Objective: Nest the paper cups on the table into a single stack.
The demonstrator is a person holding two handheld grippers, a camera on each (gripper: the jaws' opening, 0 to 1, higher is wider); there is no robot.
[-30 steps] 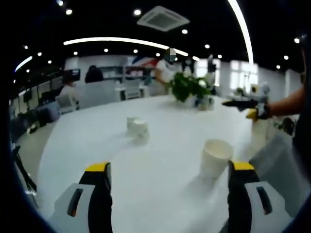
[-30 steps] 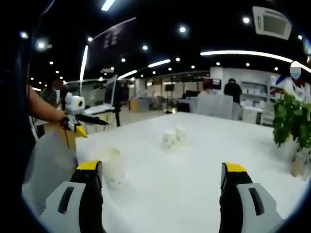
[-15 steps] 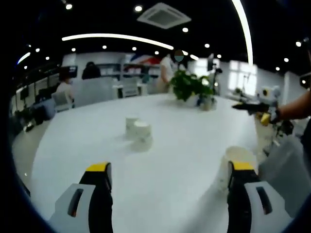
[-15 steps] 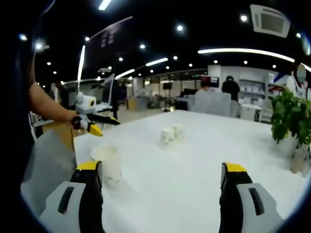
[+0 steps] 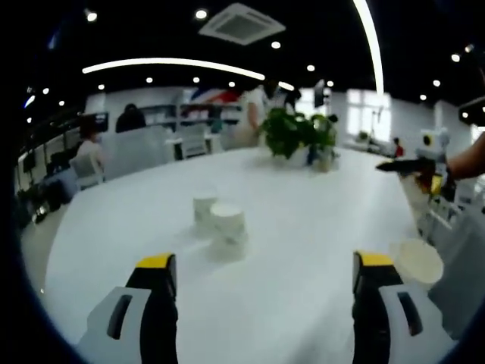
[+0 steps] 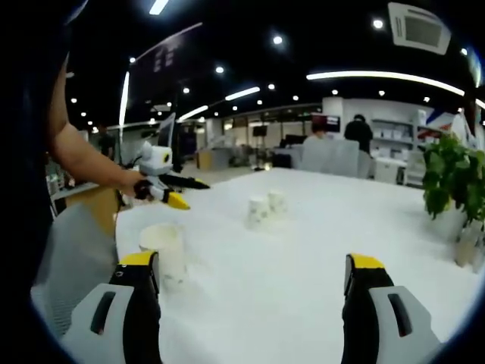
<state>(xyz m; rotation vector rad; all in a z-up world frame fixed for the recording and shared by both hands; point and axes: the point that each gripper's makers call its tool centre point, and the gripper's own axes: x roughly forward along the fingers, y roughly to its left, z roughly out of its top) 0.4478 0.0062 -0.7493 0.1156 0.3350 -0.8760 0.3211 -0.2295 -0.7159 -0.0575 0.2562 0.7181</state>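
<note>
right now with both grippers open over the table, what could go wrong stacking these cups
The near cup stands close to the table edge, beside the right gripper's jaw; a careless sweep could knock it off. The two far cups stand side by side, possibly touching, so gripping one may tip the other.

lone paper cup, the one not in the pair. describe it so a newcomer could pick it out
Start from the big white table with the potted plant at its far side. Two cups stand close together mid-table. The lone cup stands apart near the table edge, upright, just past the right tool's left jaw.
</note>
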